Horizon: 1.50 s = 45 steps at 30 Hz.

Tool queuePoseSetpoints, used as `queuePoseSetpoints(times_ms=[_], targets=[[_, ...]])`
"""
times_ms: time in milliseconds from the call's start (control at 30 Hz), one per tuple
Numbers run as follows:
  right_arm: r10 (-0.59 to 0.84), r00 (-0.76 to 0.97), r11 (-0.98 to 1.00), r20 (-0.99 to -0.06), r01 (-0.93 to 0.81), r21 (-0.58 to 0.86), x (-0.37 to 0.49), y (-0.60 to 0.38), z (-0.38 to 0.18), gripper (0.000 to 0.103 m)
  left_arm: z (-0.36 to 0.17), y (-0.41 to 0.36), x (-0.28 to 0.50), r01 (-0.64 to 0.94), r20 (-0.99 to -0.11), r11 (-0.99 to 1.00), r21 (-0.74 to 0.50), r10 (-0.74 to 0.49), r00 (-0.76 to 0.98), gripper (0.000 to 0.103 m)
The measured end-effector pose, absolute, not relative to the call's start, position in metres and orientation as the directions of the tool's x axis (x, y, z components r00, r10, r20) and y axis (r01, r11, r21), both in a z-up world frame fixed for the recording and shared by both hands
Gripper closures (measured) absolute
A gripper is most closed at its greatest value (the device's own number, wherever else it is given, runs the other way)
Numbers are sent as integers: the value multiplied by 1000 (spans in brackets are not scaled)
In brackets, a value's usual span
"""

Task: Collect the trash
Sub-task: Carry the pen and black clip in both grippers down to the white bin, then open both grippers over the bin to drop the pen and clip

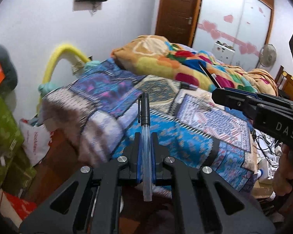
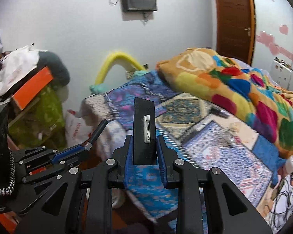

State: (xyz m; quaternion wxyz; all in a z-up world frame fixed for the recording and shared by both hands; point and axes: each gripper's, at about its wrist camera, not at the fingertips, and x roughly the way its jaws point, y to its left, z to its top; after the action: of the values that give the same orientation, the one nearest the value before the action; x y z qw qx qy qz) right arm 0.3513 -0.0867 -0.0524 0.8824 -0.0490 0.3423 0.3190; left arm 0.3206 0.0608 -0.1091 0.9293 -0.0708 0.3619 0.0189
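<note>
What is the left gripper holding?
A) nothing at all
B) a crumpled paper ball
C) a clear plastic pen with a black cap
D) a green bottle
C: in the left wrist view the left gripper has its blue pads pressed on the barrel of a clear plastic pen with a black cap, which sticks out in front of the fingers above the patterned bedspread.

Both black grippers, left gripper and right gripper, have blue pads, silver screws, triangular cutouts.
</note>
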Motion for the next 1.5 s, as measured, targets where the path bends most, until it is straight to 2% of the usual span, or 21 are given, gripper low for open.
queuePoseSetpoints(times_ms=[467, 900, 1067, 1133, 1200, 1500], targets=[[558, 354, 660, -751, -737, 143, 309, 31, -119, 81, -176, 165, 259, -280, -778, 952, -120, 85, 622, 96], [414, 130, 599, -901, -784, 162, 310, 100, -219, 81, -282, 205, 262, -357, -890, 918, -171, 12, 456, 96], [413, 56, 583, -909, -783, 216, 319, 110, -236, 81, -304, 214, 272, -371, -897, 908, -196, -13, 441, 96], [411, 24, 575, -911, -783, 239, 322, 113, -239, 76, -309, 219, 275, -395, -900, 896, -202, -12, 435, 91], [404, 0, 570, -915, -783, 251, 323, 115, -242, 69, -313, 224, 276, -414, -902, 882, -225, -27, 432, 79], [402, 36, 579, -915, -784, 224, 327, 100, -236, 68, -301, 223, 271, -422, -904, 884, -200, -1, 427, 78]])
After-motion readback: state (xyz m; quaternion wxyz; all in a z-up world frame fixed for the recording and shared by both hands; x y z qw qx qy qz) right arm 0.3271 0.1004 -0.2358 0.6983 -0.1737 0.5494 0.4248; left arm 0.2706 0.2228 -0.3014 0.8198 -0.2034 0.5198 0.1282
